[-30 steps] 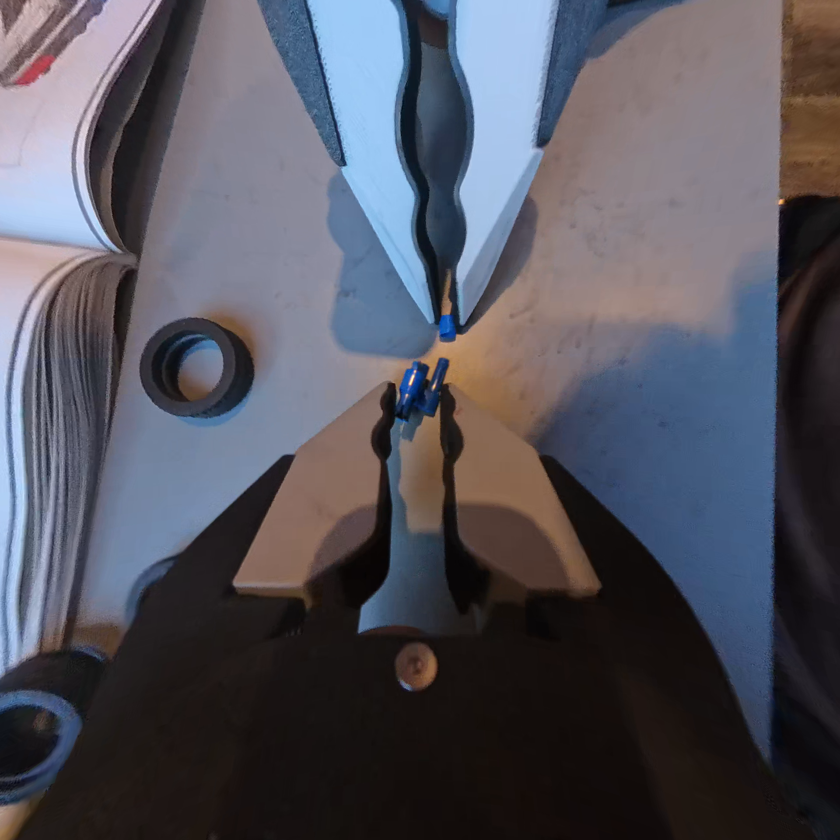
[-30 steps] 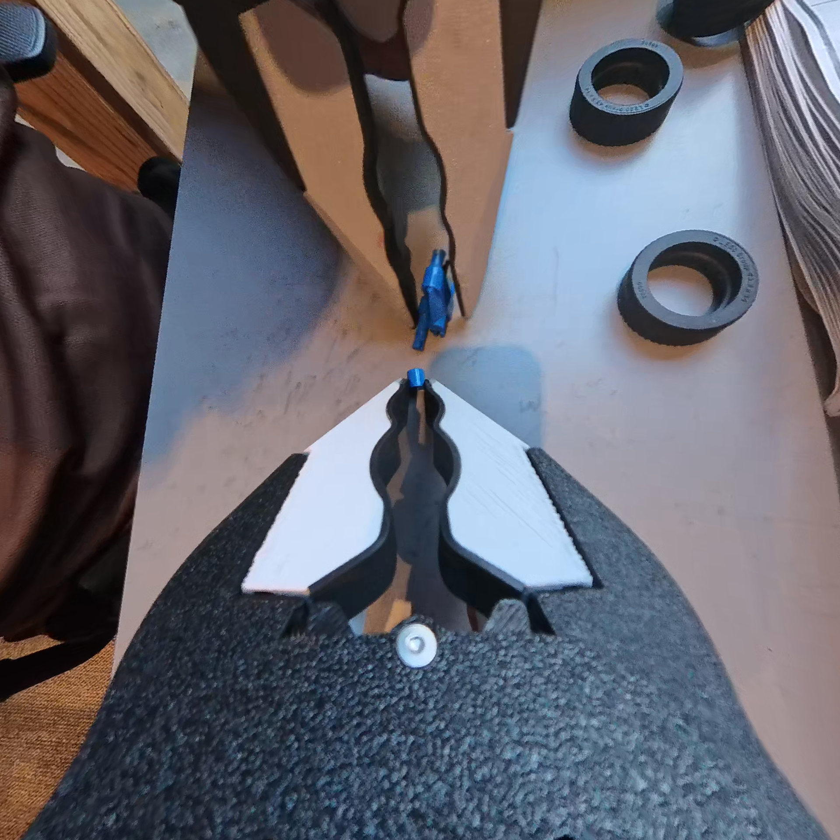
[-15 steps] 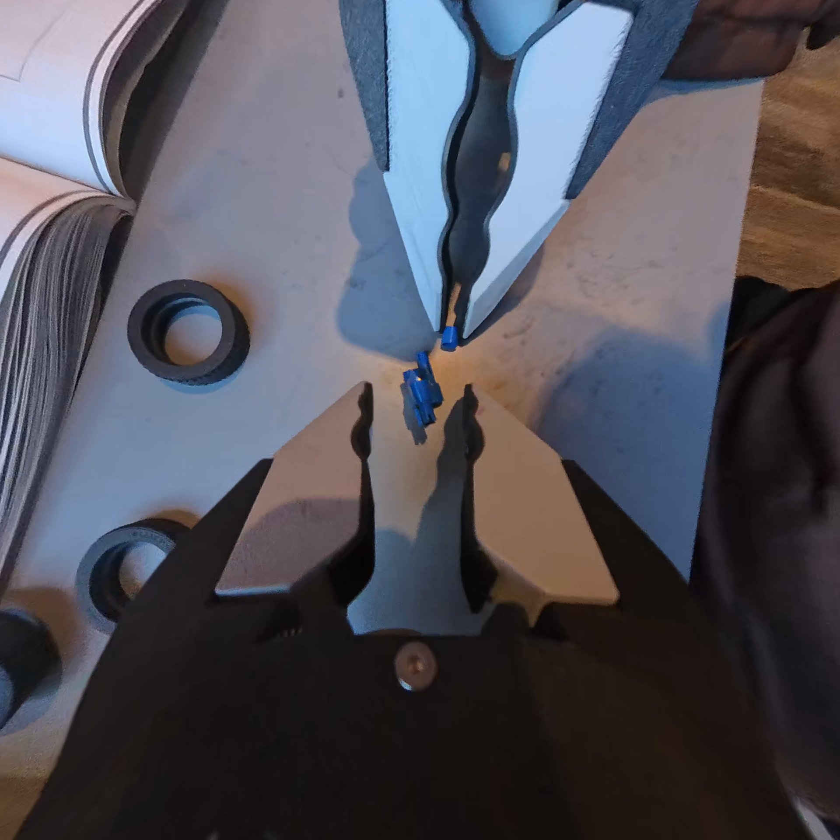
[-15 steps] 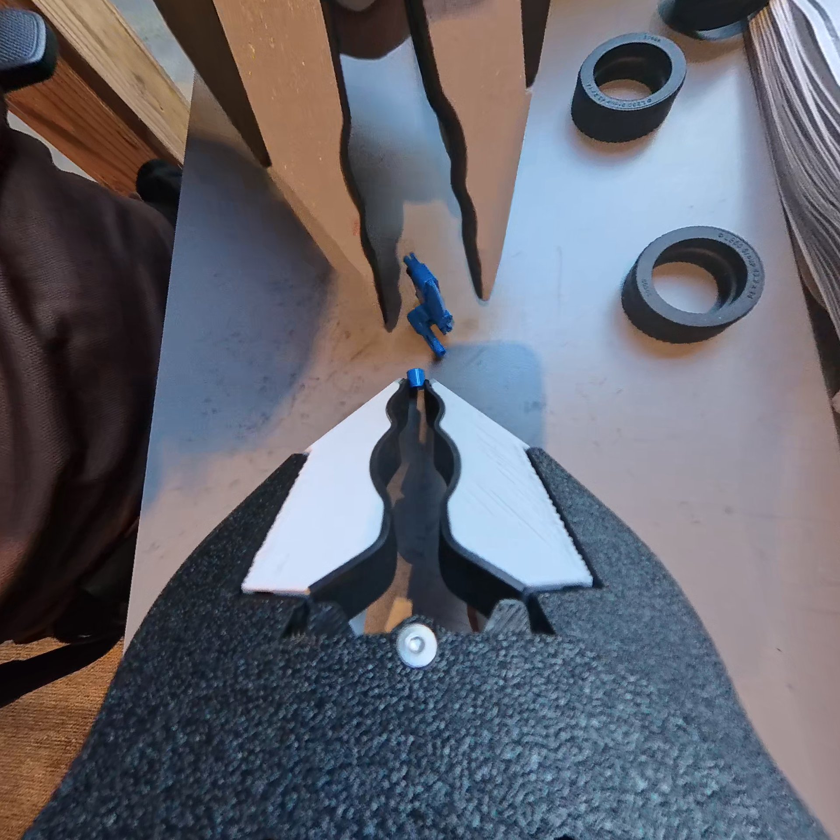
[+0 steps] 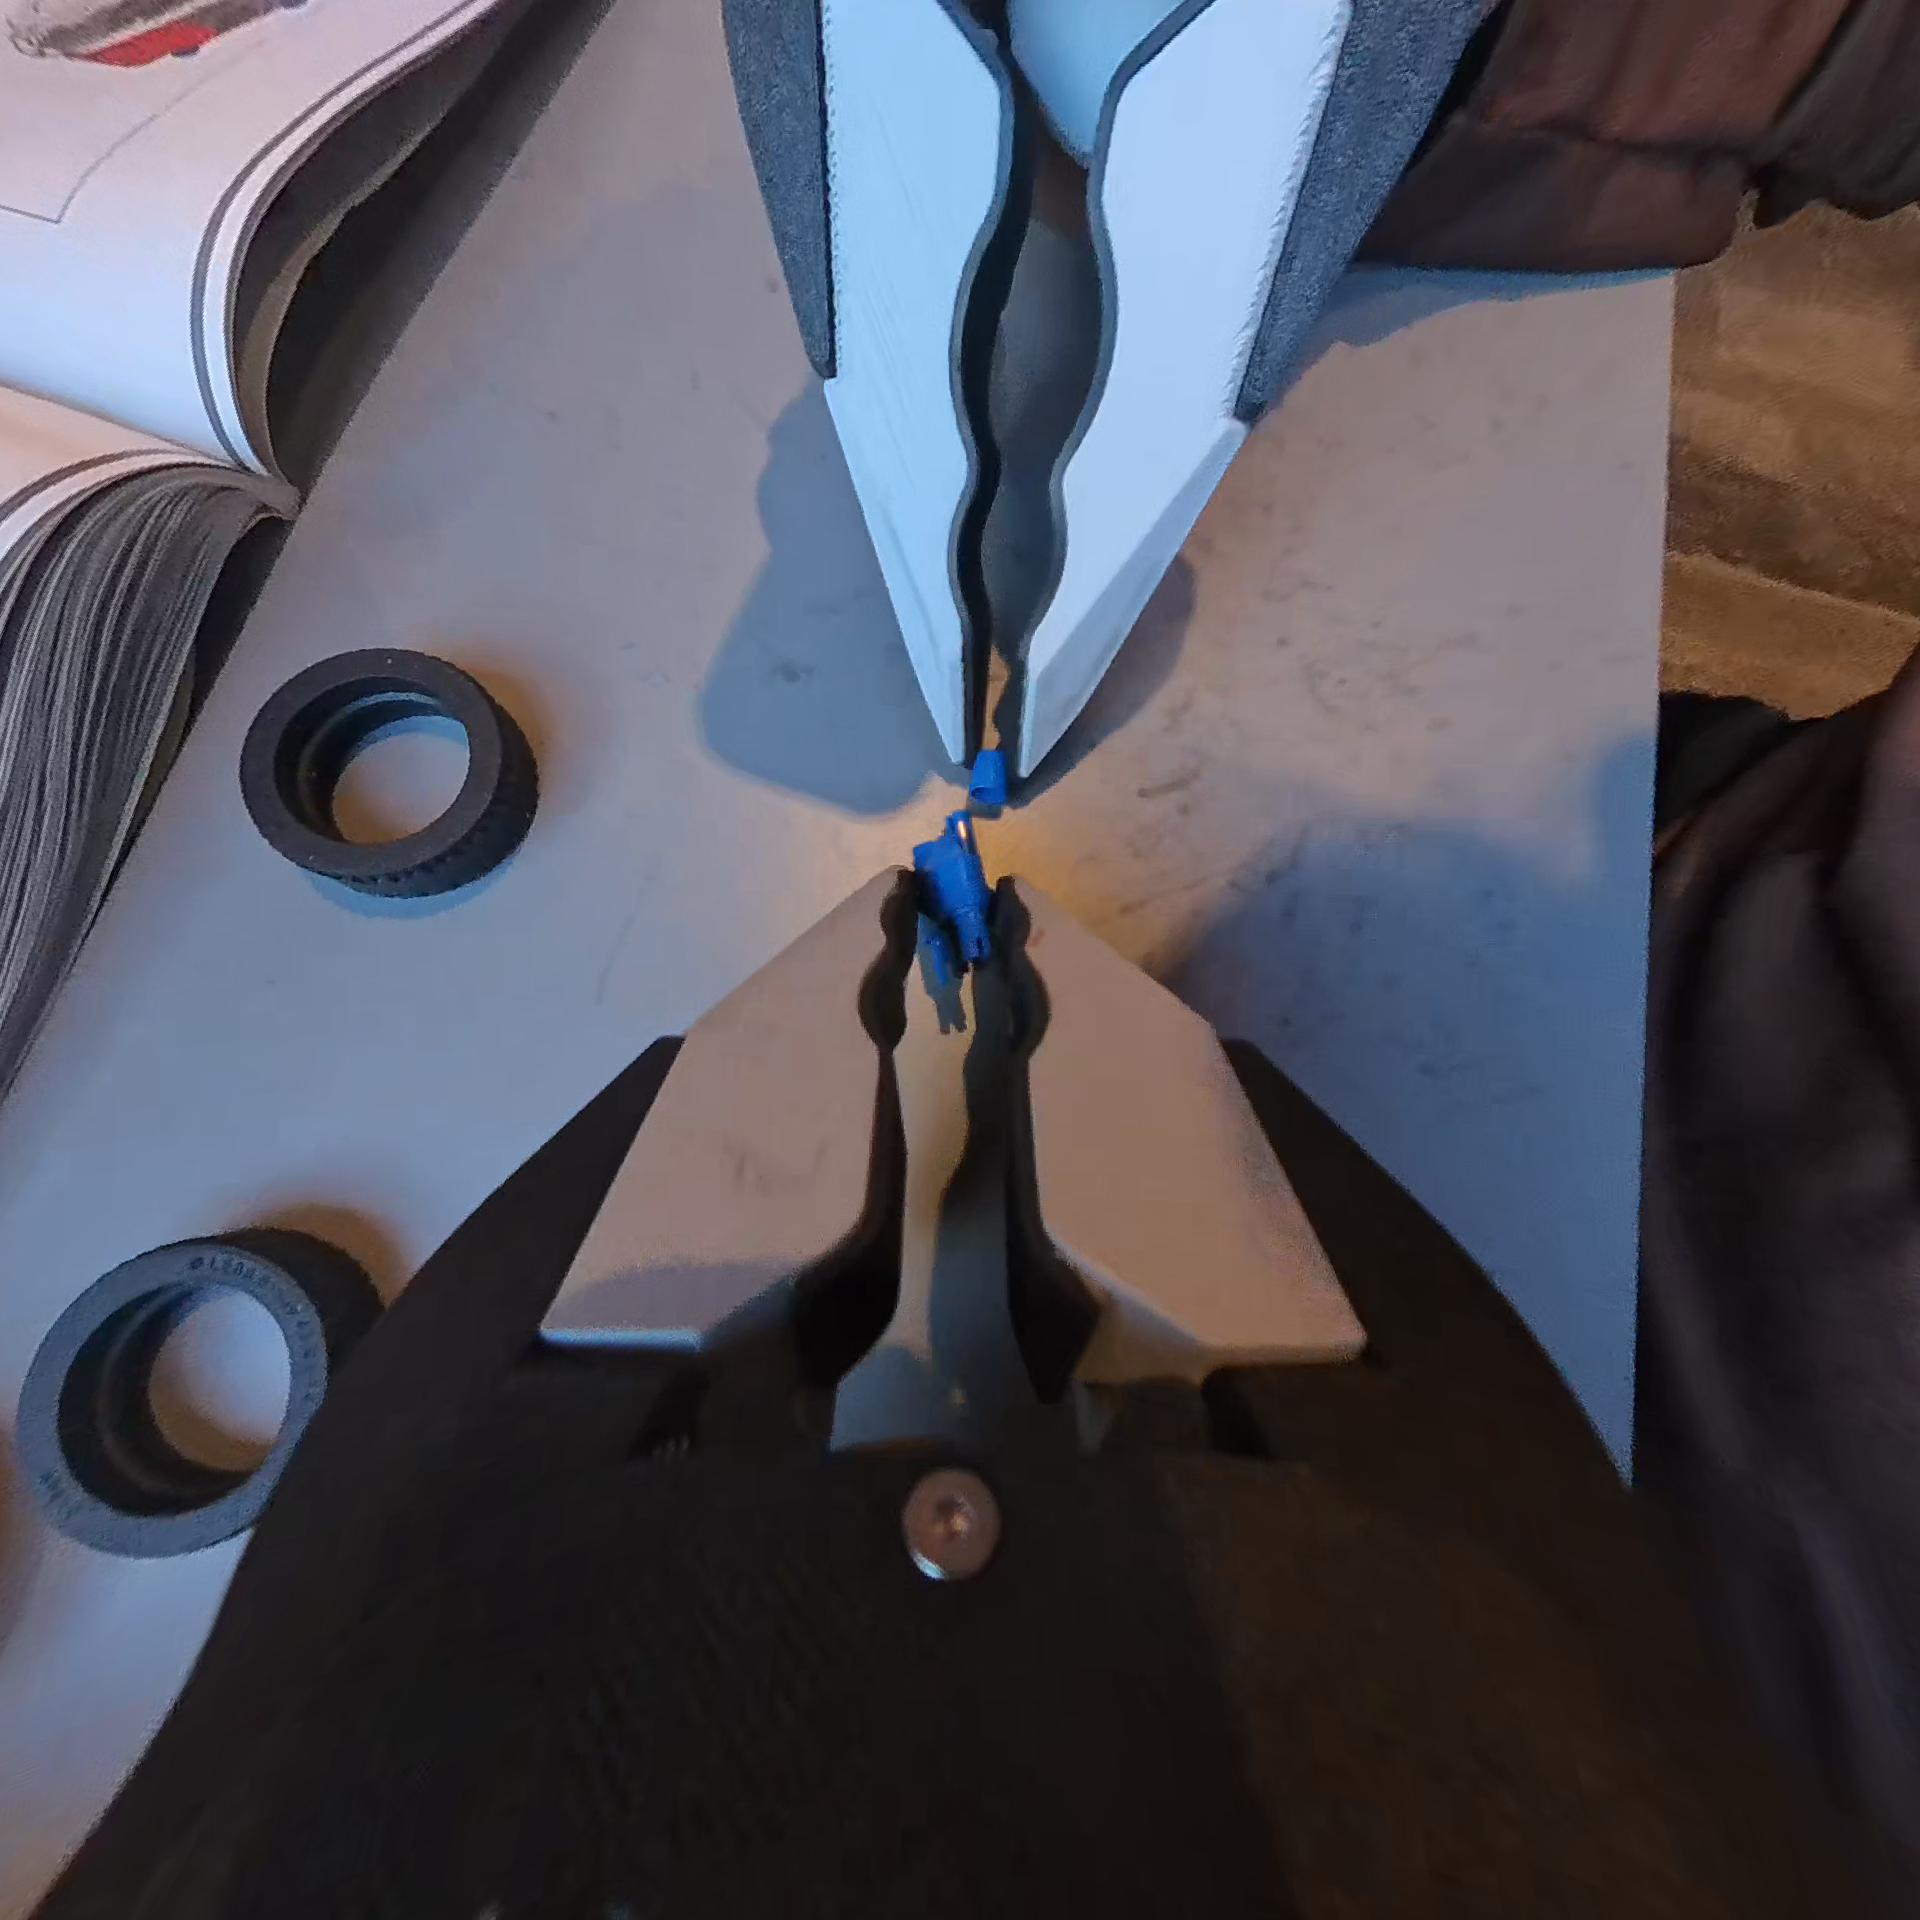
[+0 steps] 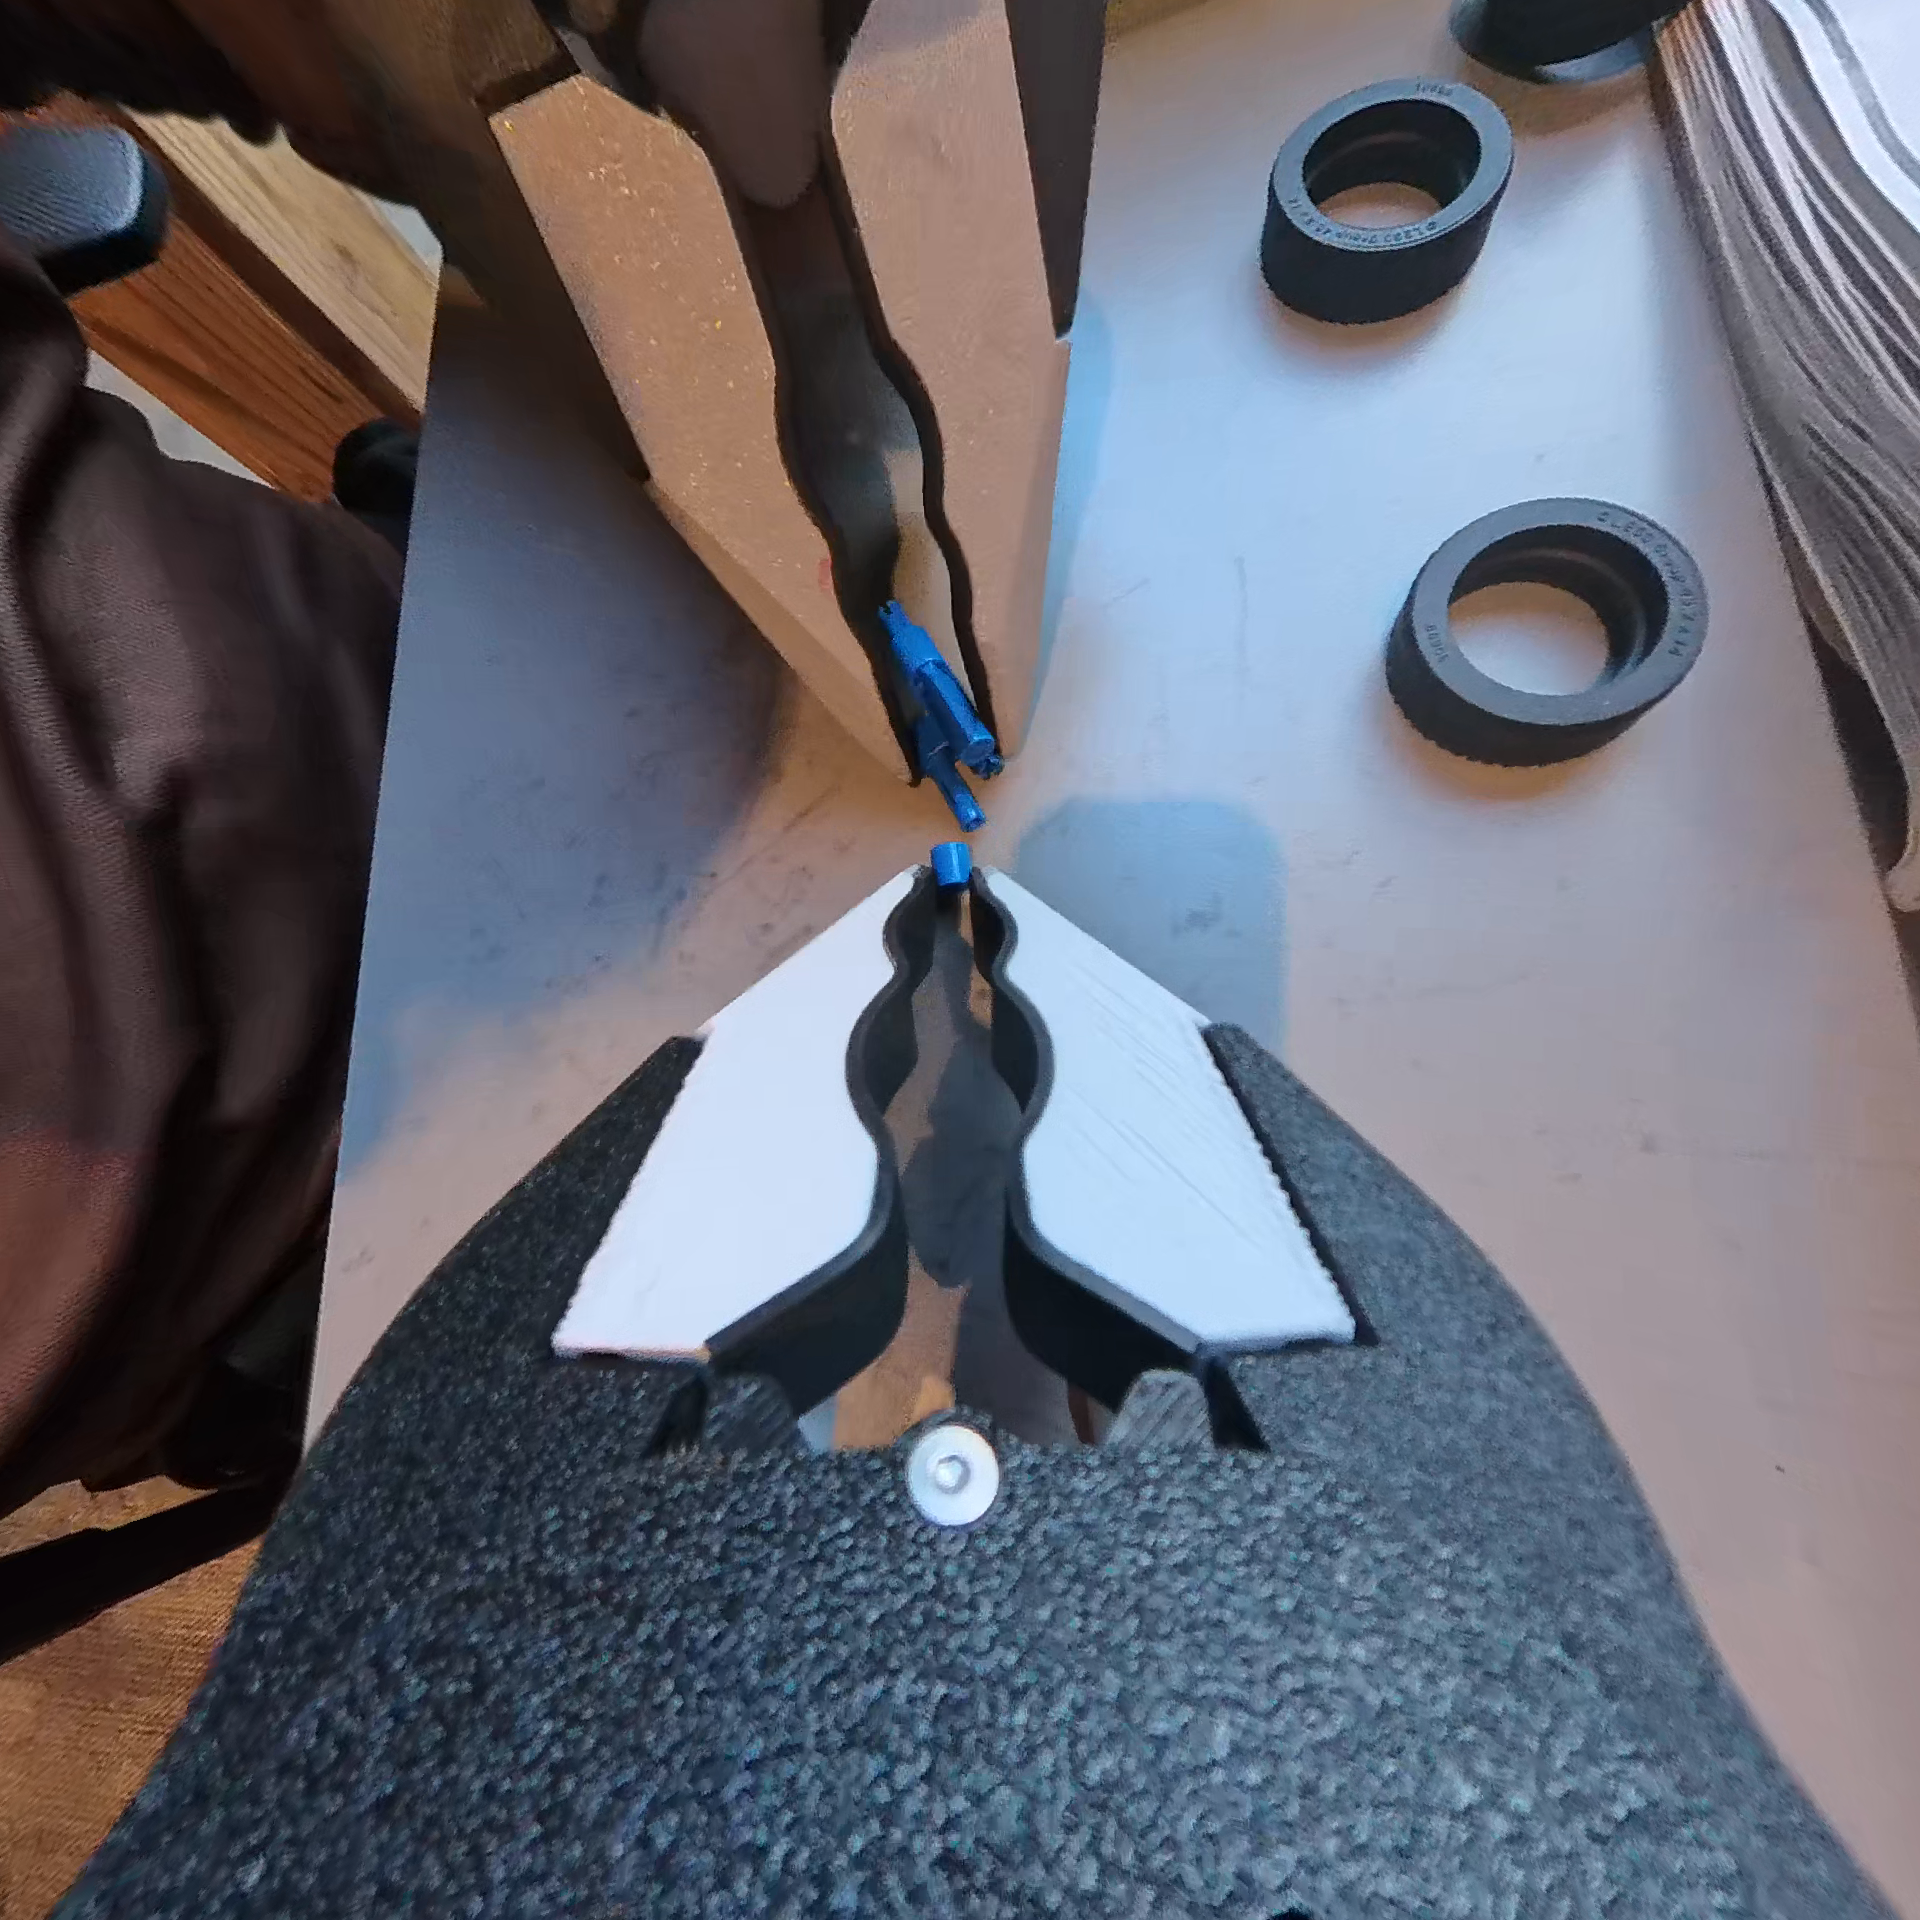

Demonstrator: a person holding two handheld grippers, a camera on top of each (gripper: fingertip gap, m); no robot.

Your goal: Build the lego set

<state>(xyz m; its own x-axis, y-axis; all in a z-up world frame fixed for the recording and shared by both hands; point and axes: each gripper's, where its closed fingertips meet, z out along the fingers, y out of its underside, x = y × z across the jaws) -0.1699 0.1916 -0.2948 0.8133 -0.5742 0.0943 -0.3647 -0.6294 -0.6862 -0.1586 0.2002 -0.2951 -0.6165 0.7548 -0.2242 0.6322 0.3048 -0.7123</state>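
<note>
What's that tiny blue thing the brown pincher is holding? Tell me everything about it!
It is a small blue Lego connector piece of shiny plastic: a stubby cylinder body with thin pins sticking out at both ends. The left gripper is shut on it, tan fingertips touching its sides. One pin points at the blue pin in the right gripper, with a small gap between them, above the grey table.

A pale grey tabletop (image 5: 1403, 727), scuffed and marked with faint smudges, fills most of both views, lit unevenly so that cool bluish shade lies beside a warm orange glow near its middle. Past its edge in the left wrist view lies a brownish carpeted floor (image 5: 1797, 436). In the right wrist view a piece of wooden furniture (image 6: 270, 301) stands beyond the far left corner, with a dark padded chair armrest (image 6: 73, 208) just beside it.
</note>
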